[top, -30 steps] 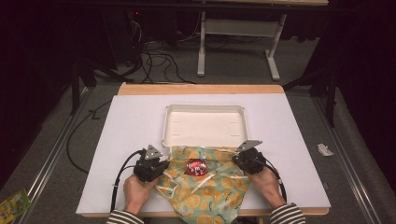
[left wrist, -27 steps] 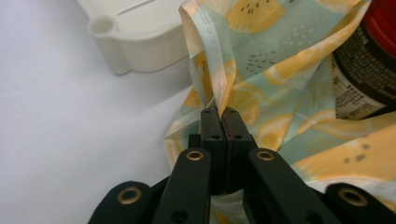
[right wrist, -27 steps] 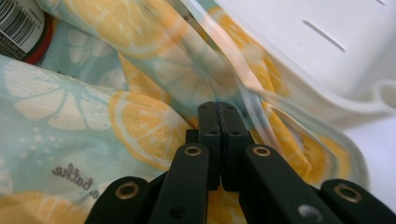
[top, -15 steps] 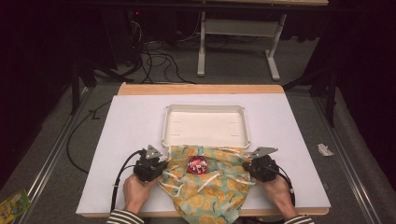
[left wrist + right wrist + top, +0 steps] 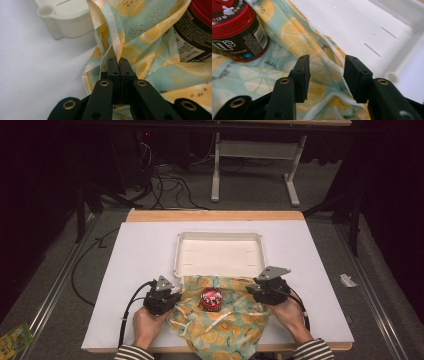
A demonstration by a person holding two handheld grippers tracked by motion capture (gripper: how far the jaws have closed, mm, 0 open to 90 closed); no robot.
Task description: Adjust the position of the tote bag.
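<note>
A teal cloth (image 5: pixel 225 325) printed with orange slices lies at the table's near edge, its far edge draped over the white tray (image 5: pixel 220 232). A red-lidded can (image 5: pixel 211 299) stands upright on the cloth. My left gripper (image 5: pixel 172 296) is shut on the cloth's left hem, and in the left gripper view the hem (image 5: pixel 113 42) rises pinched between the jaws (image 5: pixel 117 60). My right gripper (image 5: pixel 252 291) hovers over the cloth's right edge. Its jaws (image 5: pixel 326 65) have just been opening; the cloth (image 5: pixel 294 32) lies below them, untouched. The can (image 5: pixel 237 32) stands to their left.
The tray (image 5: pixel 362 25) has nothing inside and sits mid-table just beyond the cloth. White table surface (image 5: pixel 140 250) stretches to both sides of it. Cables trail from both grippers toward the person's sleeves. Table legs and wires stand on the floor beyond.
The right gripper pulled the cloth's right edge outward, then let go and lifted a little, its jaws now apart. The left gripper and the can have not moved.
</note>
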